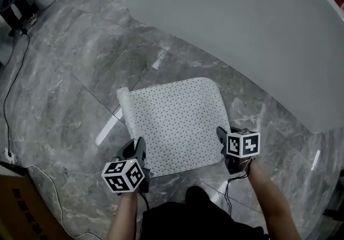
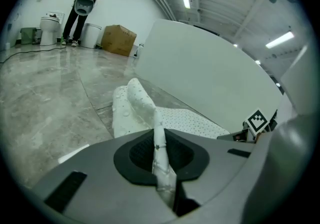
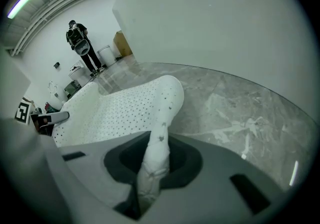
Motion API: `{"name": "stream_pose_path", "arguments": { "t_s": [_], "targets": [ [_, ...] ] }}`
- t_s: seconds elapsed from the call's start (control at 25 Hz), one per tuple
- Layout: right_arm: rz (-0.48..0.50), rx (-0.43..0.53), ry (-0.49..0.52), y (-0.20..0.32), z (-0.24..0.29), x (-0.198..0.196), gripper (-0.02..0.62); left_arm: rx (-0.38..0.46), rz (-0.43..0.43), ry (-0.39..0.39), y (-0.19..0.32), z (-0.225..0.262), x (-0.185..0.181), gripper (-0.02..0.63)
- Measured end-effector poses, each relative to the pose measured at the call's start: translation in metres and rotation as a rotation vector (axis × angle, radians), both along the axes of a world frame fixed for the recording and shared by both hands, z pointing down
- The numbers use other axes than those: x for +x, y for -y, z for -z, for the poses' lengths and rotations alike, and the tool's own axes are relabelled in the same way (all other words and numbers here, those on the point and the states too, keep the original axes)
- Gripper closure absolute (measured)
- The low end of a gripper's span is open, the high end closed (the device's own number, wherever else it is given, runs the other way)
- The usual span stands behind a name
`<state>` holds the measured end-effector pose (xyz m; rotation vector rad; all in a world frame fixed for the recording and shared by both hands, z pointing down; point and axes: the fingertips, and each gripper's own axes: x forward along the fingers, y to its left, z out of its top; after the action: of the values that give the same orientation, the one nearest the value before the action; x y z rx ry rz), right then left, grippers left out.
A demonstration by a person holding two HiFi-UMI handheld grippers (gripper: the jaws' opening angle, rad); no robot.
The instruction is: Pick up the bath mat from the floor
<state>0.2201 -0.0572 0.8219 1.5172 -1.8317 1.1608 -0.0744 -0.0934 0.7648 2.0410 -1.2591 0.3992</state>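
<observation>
A white bath mat (image 1: 174,123) dotted with small holes lies on the grey marble floor, its left edge curled up into a roll. My left gripper (image 1: 141,154) is shut on the mat's near left corner; in the left gripper view the pinched mat (image 2: 159,155) rises between the jaws. My right gripper (image 1: 223,139) is shut on the near right corner, and the mat (image 3: 156,155) stands squeezed between its jaws in the right gripper view. The left gripper's marker cube (image 2: 257,119) shows across the mat.
A large white curved wall (image 1: 242,24) rises just beyond the mat. A black cable (image 1: 13,88) runs along the floor at the left. A cardboard box (image 2: 117,40), white bins (image 2: 91,35) and a standing person (image 2: 85,2) are far off.
</observation>
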Motion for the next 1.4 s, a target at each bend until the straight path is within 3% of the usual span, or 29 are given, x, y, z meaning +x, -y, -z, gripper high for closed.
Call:
{"name": "stream_pose_path", "arguments": {
  "t_s": [0.32, 0.56, 0.72, 1.08, 1.4],
  "targets": [
    [-0.011, 0.053, 0.064, -0.001, 0.048, -0.026, 0.563, 0.002, 0.114, 0.029, -0.012, 0.025, -0.065, 0.577],
    [-0.034, 0.053, 0.120, -0.002, 0.102, -0.041, 0.566, -0.039, 0.207, 0.023, -0.017, 0.066, -0.087, 0.580],
    [-0.012, 0.008, 0.140, -0.001, 0.148, -0.060, 0.568, -0.088, 0.198, 0.040, -0.027, 0.114, -0.081, 0.580],
    [-0.026, -0.072, 0.236, -0.011, 0.309, -0.079, 0.568, -0.178, 0.262, 0.005, -0.062, 0.283, -0.081, 0.580],
    [-0.026, -0.041, 0.352, -0.018, 0.505, -0.095, 0.568, -0.139, 0.286, 0.016, -0.064, 0.479, -0.086, 0.580]
  ]
}}
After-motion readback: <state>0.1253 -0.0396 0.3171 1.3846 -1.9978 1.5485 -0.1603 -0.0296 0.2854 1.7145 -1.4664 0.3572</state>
